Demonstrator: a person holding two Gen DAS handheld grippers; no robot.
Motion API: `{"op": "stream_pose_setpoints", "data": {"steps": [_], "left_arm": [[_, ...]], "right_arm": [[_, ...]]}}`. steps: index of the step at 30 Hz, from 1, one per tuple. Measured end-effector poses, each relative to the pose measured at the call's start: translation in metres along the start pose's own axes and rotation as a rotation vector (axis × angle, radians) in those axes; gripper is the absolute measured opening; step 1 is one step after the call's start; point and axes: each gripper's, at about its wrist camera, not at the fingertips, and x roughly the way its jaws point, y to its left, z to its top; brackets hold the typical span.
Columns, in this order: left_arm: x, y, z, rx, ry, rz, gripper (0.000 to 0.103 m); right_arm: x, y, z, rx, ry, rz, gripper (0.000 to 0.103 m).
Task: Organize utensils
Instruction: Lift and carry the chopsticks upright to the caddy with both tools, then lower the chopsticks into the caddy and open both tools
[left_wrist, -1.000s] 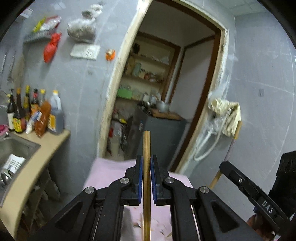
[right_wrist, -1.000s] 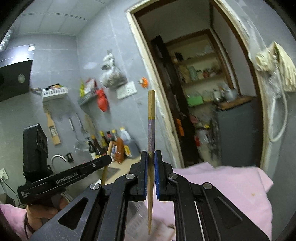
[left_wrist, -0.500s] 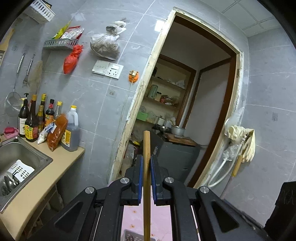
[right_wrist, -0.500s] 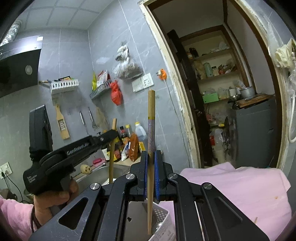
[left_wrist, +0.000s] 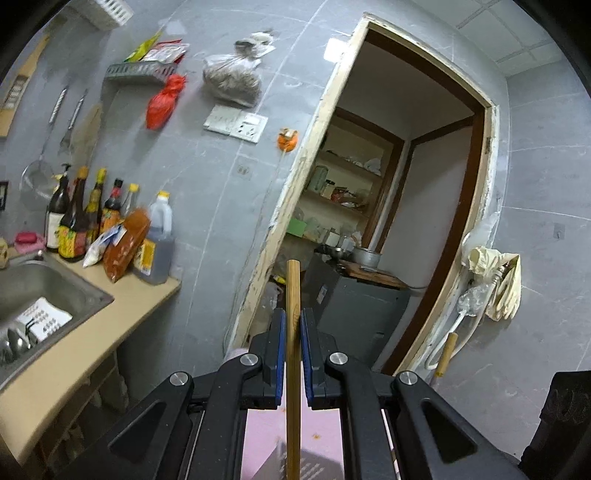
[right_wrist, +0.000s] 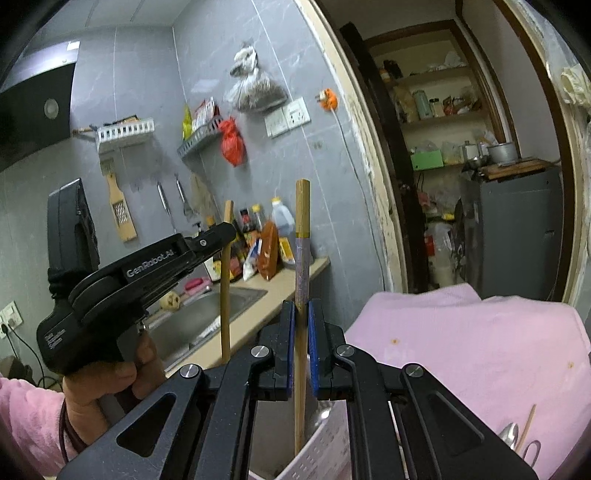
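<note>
My left gripper (left_wrist: 293, 325) is shut on a plain wooden chopstick (left_wrist: 293, 295) held upright. The same gripper (right_wrist: 218, 236) and chopstick (right_wrist: 225, 288) show at the left of the right wrist view. My right gripper (right_wrist: 302, 314) is shut on a wooden chopstick with a purple patterned band (right_wrist: 302, 240), upright, its lower end inside a white perforated utensil holder (right_wrist: 325, 443). A spoon (right_wrist: 509, 435) and another chopstick (right_wrist: 526, 428) lie on the pink cloth (right_wrist: 461, 339) at lower right.
A counter (left_wrist: 66, 354) with a steel sink (left_wrist: 44, 295) and several sauce bottles (left_wrist: 92, 221) is on the left. Racks, bags and hanging tools are on the grey tiled wall. A doorway (left_wrist: 388, 221) opens to a pantry with shelves and a grey cabinet (left_wrist: 362, 310).
Both grippers have tilted upward with their chopsticks, so more wall and less cloth shows. The white holder has come into the right wrist view under the right chopstick.
</note>
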Motion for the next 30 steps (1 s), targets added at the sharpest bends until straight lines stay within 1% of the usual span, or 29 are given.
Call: {"op": "stream_pose_setpoints", "data": {"steps": [2,4,8,10,12,15,20,21,23,24,25,27,28,29,30], "left_arm": [[-0.004,0.004,-0.006,-0.008,0.004,0.013,0.008],[-0.009,0.004,-0.010,0.004,0.004,0.018,0.008],[-0.021,-0.004,-0.016,0.078,0.006,0.009,0.008],[-0.025,-0.009,-0.020,0.118,0.020,0.000,0.008],[-0.027,-0.011,-0.023,0.138,0.036,-0.006,0.008],[-0.027,-0.007,-0.027,0.120,0.089,-0.030,0.008],[-0.029,0.001,-0.035,0.079,0.154,-0.051,0.008],[-0.028,0.001,-0.036,0.079,0.165,-0.054,0.008],[-0.027,0.002,-0.040,0.081,0.192,-0.063,0.008],[-0.028,0.002,-0.041,0.081,0.211,-0.069,0.008],[-0.029,0.002,-0.043,0.079,0.218,-0.071,0.008],[-0.032,0.001,-0.044,0.073,0.228,-0.081,0.009],[-0.035,0.000,-0.045,0.078,0.232,-0.081,0.010],[-0.035,-0.001,-0.045,0.082,0.233,-0.080,0.014],[-0.037,-0.004,-0.046,0.089,0.235,-0.080,0.018]], "right_arm": [[0.003,0.001,-0.004,-0.008,0.013,-0.001,0.007],[0.004,0.001,-0.009,-0.017,0.028,-0.007,0.007],[0.004,0.002,-0.018,-0.029,0.047,-0.016,0.007],[0.004,0.002,-0.021,-0.034,0.058,-0.018,0.007],[0.004,0.003,-0.023,-0.038,0.067,-0.018,0.007],[0.002,0.003,-0.027,-0.038,0.081,-0.019,0.007],[-0.005,-0.004,-0.032,0.000,0.098,-0.018,0.007],[-0.007,-0.005,-0.033,0.008,0.102,-0.018,0.009],[-0.008,-0.007,-0.034,0.021,0.108,-0.015,0.017],[-0.012,-0.009,-0.035,0.032,0.106,-0.017,0.023],[-0.015,-0.011,-0.036,0.040,0.102,-0.021,0.026],[-0.023,-0.014,-0.036,0.054,0.089,-0.037,0.028],[-0.028,-0.016,-0.036,0.061,0.082,-0.048,0.031],[-0.033,-0.018,-0.035,0.068,0.074,-0.061,0.033],[-0.040,-0.020,-0.034,0.074,0.063,-0.078,0.038]]}}
